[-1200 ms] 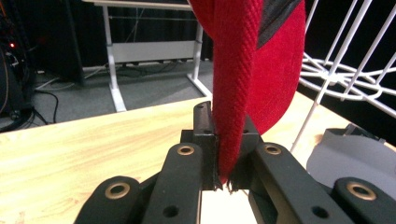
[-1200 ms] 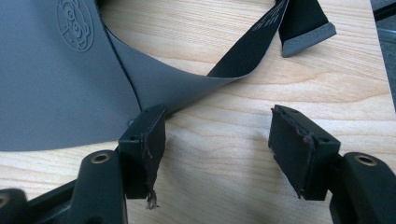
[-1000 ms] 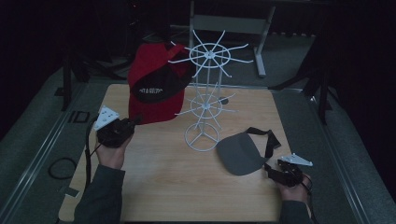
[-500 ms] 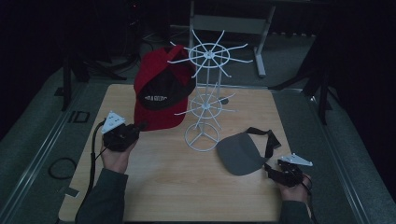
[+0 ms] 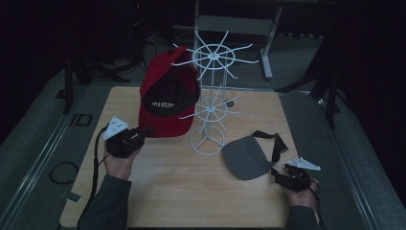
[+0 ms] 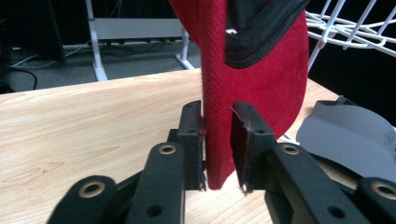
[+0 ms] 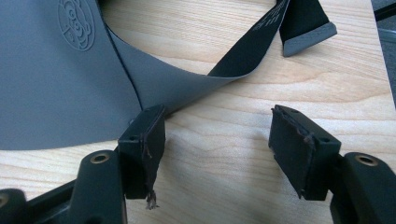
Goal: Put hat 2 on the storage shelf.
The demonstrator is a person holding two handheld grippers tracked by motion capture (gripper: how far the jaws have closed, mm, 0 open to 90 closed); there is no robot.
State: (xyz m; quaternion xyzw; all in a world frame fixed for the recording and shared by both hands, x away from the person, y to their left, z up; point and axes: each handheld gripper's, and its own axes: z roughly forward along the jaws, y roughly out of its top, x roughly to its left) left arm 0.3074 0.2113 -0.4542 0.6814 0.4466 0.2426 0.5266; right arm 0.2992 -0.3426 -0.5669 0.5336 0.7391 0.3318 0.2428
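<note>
The red cap (image 5: 167, 98) now hangs on the white wire rack (image 5: 210, 103) at the tabletop's (image 5: 191, 191) far left, lower than a second ago, so the hanging looks done. The left claw (image 6: 217, 140) has just been opening, its pads released around the brim. The right claw (image 7: 224, 149) rests spread beside the grey visor (image 5: 249, 155), grasping nothing.

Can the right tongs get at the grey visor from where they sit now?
Probably yes. The right tongs stand open, low over the table, with the grey visor right beside one jaw and nothing between them.
</note>
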